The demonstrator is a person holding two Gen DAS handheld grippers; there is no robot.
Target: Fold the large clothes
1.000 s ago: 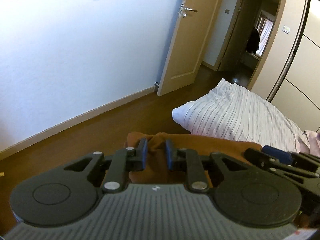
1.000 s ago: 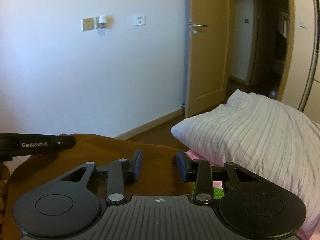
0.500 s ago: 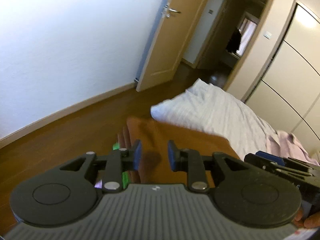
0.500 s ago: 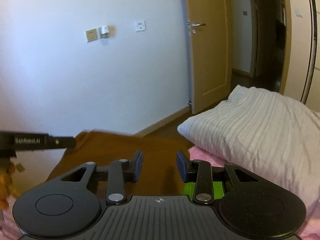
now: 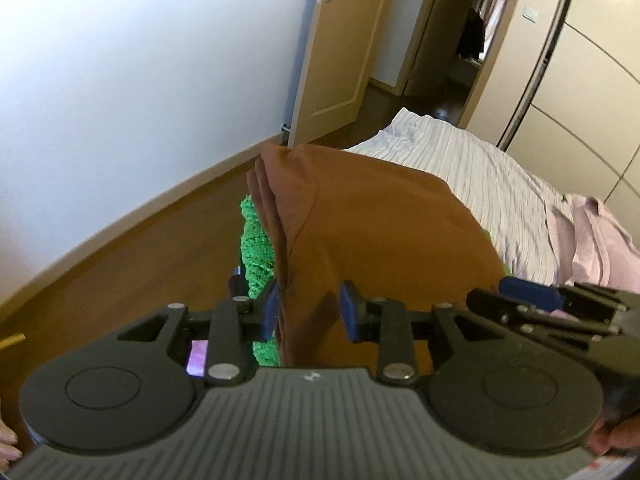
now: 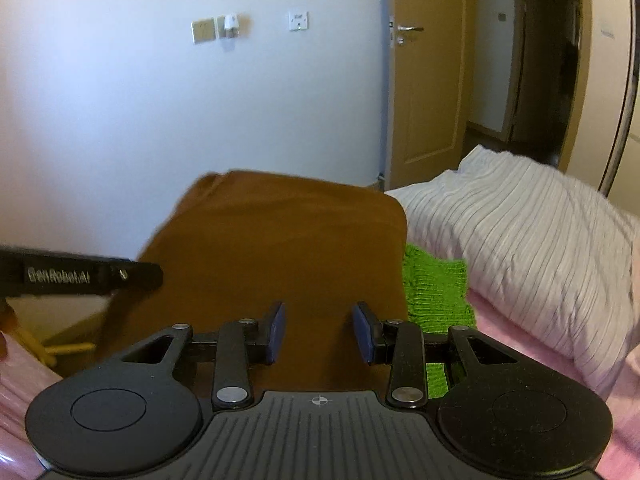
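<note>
While the soft brown cloth [image 5: 384, 240] now lies flatter, left gripper [image 5: 310, 312] has just been opening around its fold; right gripper [image 6: 320, 330] gapes.

the bed [image 6: 624, 420] was covered by a pink sheet, bare along its near right side. a white pillow with fine stripes [image 6: 532, 248] lay at its far end, near the open door. a bright green knitted piece [image 6: 436, 292] lay just in front of the pillow, with a folded brown garment [image 6: 280, 248] over its left part. in the left wrist view a pale pink shirt [image 5: 596, 240] lay to the right of the pillow.
</note>
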